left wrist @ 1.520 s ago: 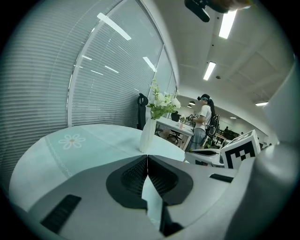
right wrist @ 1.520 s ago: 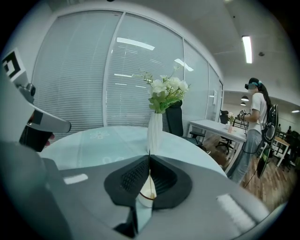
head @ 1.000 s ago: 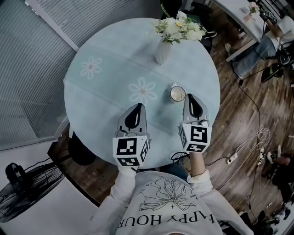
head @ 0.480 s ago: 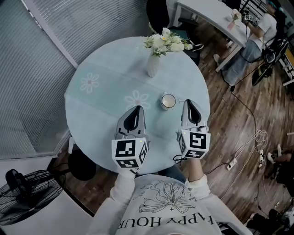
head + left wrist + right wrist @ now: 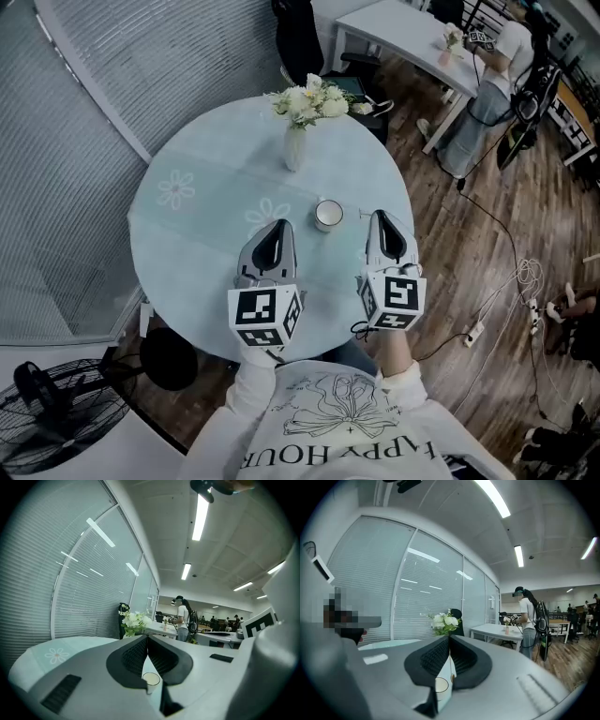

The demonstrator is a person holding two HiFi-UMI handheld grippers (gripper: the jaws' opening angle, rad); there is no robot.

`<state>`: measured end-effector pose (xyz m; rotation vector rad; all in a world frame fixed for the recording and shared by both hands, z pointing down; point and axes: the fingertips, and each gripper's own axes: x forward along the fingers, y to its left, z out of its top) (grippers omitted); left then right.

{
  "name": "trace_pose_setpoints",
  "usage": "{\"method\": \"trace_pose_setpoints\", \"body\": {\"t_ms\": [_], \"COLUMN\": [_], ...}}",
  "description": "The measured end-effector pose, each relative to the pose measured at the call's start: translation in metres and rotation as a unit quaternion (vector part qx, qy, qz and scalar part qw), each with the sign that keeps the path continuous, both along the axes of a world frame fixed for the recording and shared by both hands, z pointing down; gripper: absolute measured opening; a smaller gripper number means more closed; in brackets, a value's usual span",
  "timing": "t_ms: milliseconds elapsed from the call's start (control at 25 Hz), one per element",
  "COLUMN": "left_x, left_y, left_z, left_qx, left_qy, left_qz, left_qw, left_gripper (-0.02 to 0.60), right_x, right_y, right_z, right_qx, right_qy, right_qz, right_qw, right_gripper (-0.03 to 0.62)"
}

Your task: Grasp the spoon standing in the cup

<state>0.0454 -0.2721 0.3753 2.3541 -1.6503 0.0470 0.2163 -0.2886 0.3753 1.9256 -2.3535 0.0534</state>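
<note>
Holding nothing, fingers together on left gripper point(image 5: 279, 225) and right gripper point(image 5: 379, 217), near the cup point(image 5: 328, 215) on the tabletop point(image 5: 187, 246); spoon too small to see. Could knock the cup over if reaching without opening first.

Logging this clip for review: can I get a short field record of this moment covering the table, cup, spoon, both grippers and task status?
table: round, pale cloth with daisy prints
cup: upright near the middle, nothing touching it
spoon: too small to make out
vase: white flowers, beyond the cup
left gripper: shut, empty, short of the cup
right gripper: shut, empty, short of the cup
task status: spoon not yet grasped
</note>
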Motion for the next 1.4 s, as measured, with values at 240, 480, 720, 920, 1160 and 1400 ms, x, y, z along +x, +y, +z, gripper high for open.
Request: {"method": "trace_pose_setpoints", "body": {"t_ms": [240, 480, 720, 920, 1160, 1400], "left_x": [0.014, 0.023, 0.034, 0.044, 0.048, 0.046], "left_y": [0.009, 0.012, 0.013, 0.011, 0.009, 0.006], "left_z": [-0.010, -0.013, -0.014, -0.014, -0.010, -0.009], "left_qx": [0.012, 0.016, 0.020, 0.018, 0.015, 0.013], "left_qy": [-0.004, -0.005, -0.005, -0.004, -0.003, -0.003], "left_qz": [0.023, 0.043, 0.064, 0.082, 0.092, 0.092], "left_qw": [0.9996, 0.9990, 0.9978, 0.9965, 0.9956, 0.9956], "left_gripper": [0.006, 0.006, 0.006, 0.006, 0.006, 0.006], "right_x": [0.012, 0.019, 0.031, 0.039, 0.043, 0.040], "right_y": [0.017, 0.028, 0.037, 0.041, 0.042, 0.040], "right_z": [-0.009, -0.013, -0.015, -0.016, -0.012, -0.011], "right_qx": [0.009, 0.012, 0.015, 0.014, 0.012, 0.007], "right_qy": [-0.011, -0.020, -0.026, -0.031, -0.030, -0.027], "right_qz": [0.022, 0.038, 0.059, 0.075, 0.082, 0.081], "right_qw": [1.000, 0.999, 0.998, 0.997, 0.996, 0.996], "right_gripper": [0.015, 0.015, 0.015, 0.015, 0.015, 0.015]}}
